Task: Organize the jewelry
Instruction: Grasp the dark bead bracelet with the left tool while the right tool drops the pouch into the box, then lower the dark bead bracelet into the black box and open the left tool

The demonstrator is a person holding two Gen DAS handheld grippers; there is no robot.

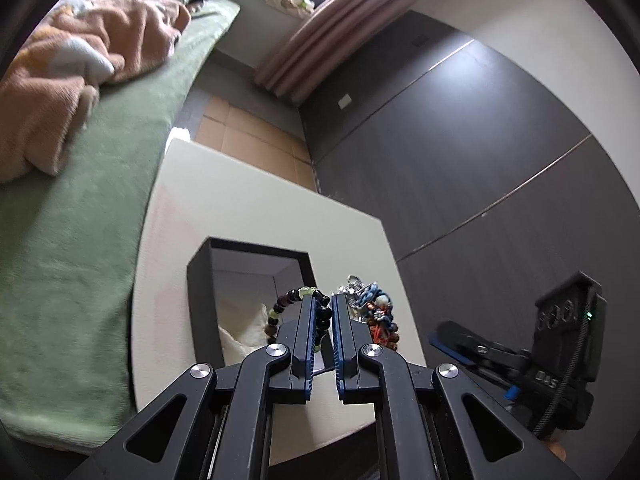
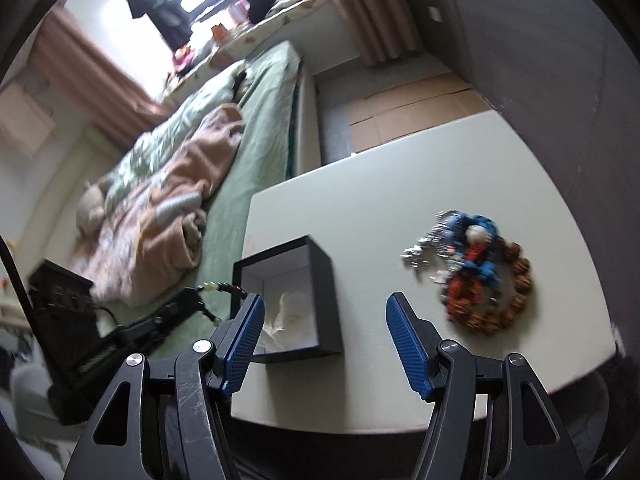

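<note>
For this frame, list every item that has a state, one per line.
left hand-held gripper: shut on beaded bracelet
beaded bracelet: lifted, hanging over the box
right hand-held gripper: open, nothing between its fingers
black box: lid off, pale padding inside
jewelry pile: heaped on the white table, untouched

A string bracelet of dark brown, black and pale green beads [image 1: 298,300] hangs pinched between the left tongs [image 1: 322,300], over the open square black box with white lining [image 2: 288,300]. A heap of blue, orange and brown beaded jewelry with silver chain [image 2: 476,272] lies ahead-right of the parted right tongs [image 2: 324,308], apart from them.
</note>
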